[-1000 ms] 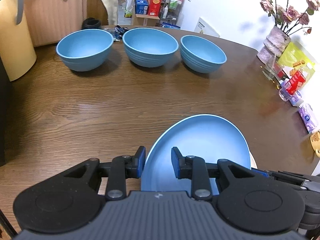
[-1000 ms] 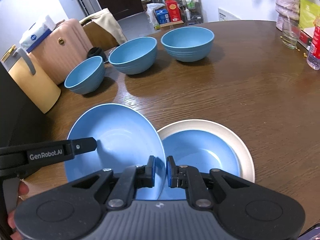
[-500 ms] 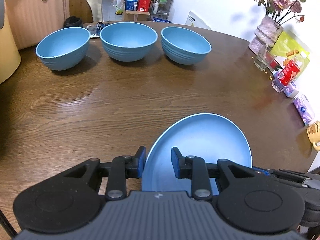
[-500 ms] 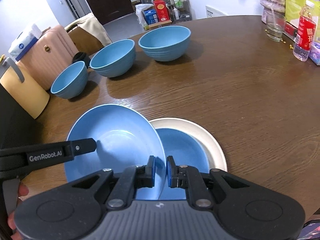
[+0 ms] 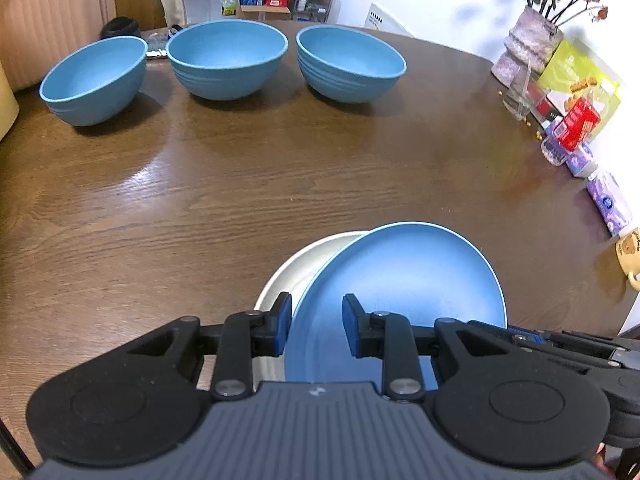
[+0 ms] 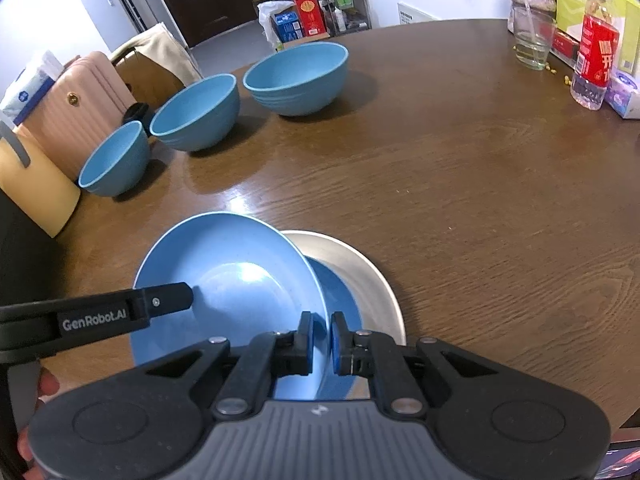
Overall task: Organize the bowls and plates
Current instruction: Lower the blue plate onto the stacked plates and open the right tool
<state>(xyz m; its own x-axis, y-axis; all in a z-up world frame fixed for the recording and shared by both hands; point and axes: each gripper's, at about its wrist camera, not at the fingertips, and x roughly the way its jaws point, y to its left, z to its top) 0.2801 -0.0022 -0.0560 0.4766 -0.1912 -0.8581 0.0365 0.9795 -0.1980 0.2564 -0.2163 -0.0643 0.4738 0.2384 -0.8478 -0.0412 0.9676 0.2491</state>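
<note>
Your right gripper point(image 6: 319, 338) pinches the rim of a tilted blue plate point(image 6: 224, 280) over a white plate point(image 6: 376, 292), with three blue bowls point(image 6: 296, 76) lined up beyond.
</note>
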